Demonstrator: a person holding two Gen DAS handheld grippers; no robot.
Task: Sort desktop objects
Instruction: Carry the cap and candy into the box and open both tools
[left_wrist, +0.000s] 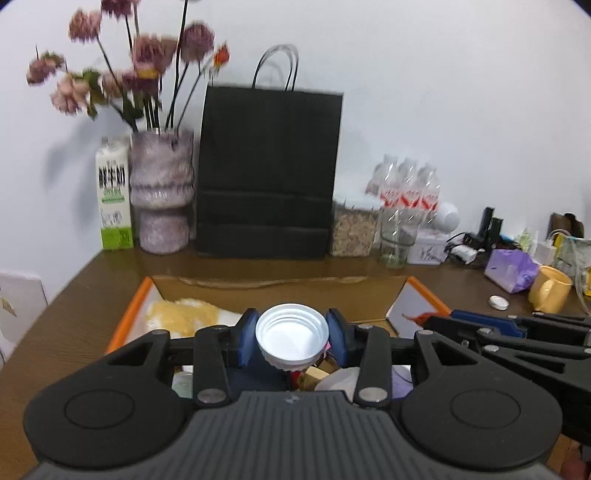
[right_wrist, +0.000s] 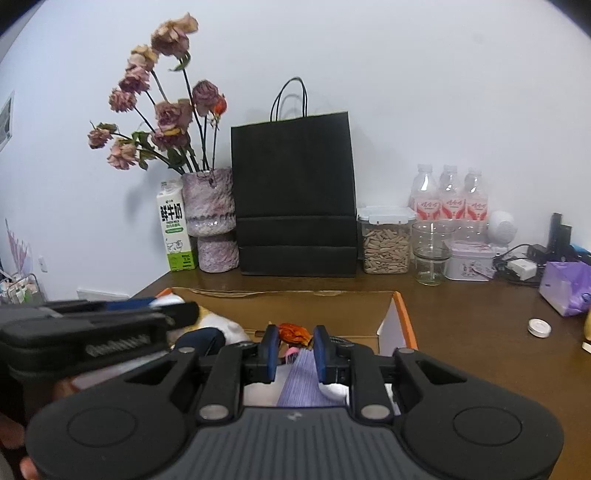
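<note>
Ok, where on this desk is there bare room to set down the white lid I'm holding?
Bare wood lies between the cardboard box and the small round tin, and in a strip between the box's back flap and the black paper bag. The back row along the wall is crowded, and the box already holds things. The left gripper holds the white lid.

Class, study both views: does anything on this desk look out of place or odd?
Yes. A small round tin lies alone on the desk, apart from the row along the wall. The flowers look wilted.
</note>
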